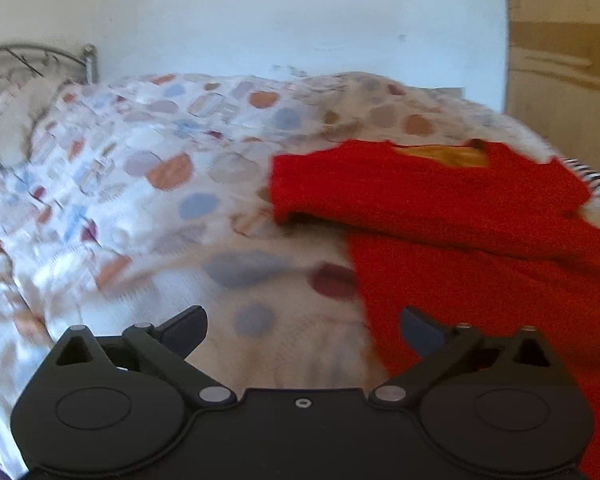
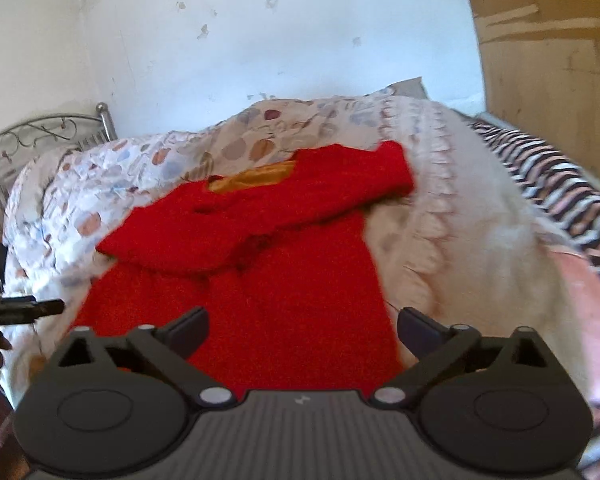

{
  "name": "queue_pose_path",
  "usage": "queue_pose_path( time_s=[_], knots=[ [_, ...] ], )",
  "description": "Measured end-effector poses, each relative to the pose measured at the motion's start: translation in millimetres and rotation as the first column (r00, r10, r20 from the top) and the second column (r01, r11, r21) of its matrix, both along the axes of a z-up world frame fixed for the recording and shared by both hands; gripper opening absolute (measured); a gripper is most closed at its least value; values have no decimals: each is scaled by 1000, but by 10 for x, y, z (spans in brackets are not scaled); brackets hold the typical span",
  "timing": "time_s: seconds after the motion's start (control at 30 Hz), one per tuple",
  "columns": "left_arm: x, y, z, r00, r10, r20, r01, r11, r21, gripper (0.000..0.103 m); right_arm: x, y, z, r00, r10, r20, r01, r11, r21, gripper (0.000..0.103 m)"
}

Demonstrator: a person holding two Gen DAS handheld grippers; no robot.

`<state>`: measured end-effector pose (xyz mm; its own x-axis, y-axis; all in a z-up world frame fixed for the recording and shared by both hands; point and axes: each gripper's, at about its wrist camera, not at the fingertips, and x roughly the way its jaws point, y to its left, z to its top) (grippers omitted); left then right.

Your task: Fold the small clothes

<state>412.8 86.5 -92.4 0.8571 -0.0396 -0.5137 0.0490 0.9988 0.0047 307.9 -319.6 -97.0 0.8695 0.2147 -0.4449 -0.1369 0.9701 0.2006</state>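
Observation:
A small red knitted sweater (image 2: 268,264) with an orange lining at the neck lies on the bed, its two sleeves folded across the chest. In the left wrist view the sweater (image 1: 480,240) fills the right side. My left gripper (image 1: 303,330) is open and empty, above the bedspread just left of the sweater's hem. My right gripper (image 2: 303,330) is open and empty, above the sweater's lower part. The left gripper also shows at the left edge of the right wrist view (image 2: 20,308).
The bed has a white bedspread with coloured dots (image 1: 140,184) and a metal headboard (image 2: 40,136) at the far left. A striped cloth (image 2: 560,188) lies along the bed's right side. A white wall and a brown wooden panel (image 2: 552,60) stand behind.

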Motion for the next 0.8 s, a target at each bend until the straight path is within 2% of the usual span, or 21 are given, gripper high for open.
queue_pose_path(
  time_s=[0.1, 0.23, 0.3, 0.37, 0.43, 0.5, 0.53, 0.6, 0.67, 0.7, 0.73, 0.77, 0.8],
  knots=[
    [-253, -88, -44, 997, -69, -28, 67, 996, -61, 102, -301, -151, -71, 1000, -28, -1, 28, 999, -17, 103],
    [-518, -161, -180, 988, -130, -77, 117, 982, -150, 102, -613, -320, -194, 999, -33, -31, 33, 999, 30, 100],
    [-616, -179, -274, 981, -149, -126, 123, 973, -195, 102, -707, -386, -251, 999, -27, -47, 30, 997, 65, 93],
    [-699, -167, -362, 974, -161, -159, 119, 963, -244, 100, -779, -451, -333, 996, -43, -76, 53, 990, 133, 79],
    [-776, -157, -426, 969, -153, -196, 94, 955, -280, 92, -820, -493, -427, 993, -46, -107, 68, 974, 217, 73],
    [-849, -140, -439, 968, -150, -199, 85, 949, -305, 90, -894, -480, -488, 993, -63, -95, 85, 965, 247, 72],
    [-878, -131, -453, 967, -153, -203, 82, 944, -321, 87, -899, -490, -508, 993, -66, -96, 88, 963, 255, 69],
    [-875, -98, -480, 963, -156, -221, 72, 935, -348, 82, -908, -489, -539, 989, -96, -112, 122, 961, 248, 51],
    [-852, -81, -499, 955, -156, -251, 52, 925, -377, 70, -935, -499, -535, 985, -114, -128, 143, 961, 238, 26],
    [-838, -89, -490, 950, -157, -269, 44, 923, -383, 53, -957, -500, -521, 986, -110, -126, 139, 958, 250, 20],
    [-836, -108, -461, 945, -177, -273, 56, 914, -401, 28, -980, -503, -501, 987, -101, -121, 130, 957, 261, 8],
    [-835, -136, -432, 942, -199, -269, 73, 907, -415, 21, -1006, -501, -467, 989, -85, -117, 114, 955, 274, 8],
    [-858, -181, -378, 946, -188, -264, 73, 917, -393, 15, -1034, -491, -431, 990, -86, -110, 113, 956, 269, 8]
  ],
)
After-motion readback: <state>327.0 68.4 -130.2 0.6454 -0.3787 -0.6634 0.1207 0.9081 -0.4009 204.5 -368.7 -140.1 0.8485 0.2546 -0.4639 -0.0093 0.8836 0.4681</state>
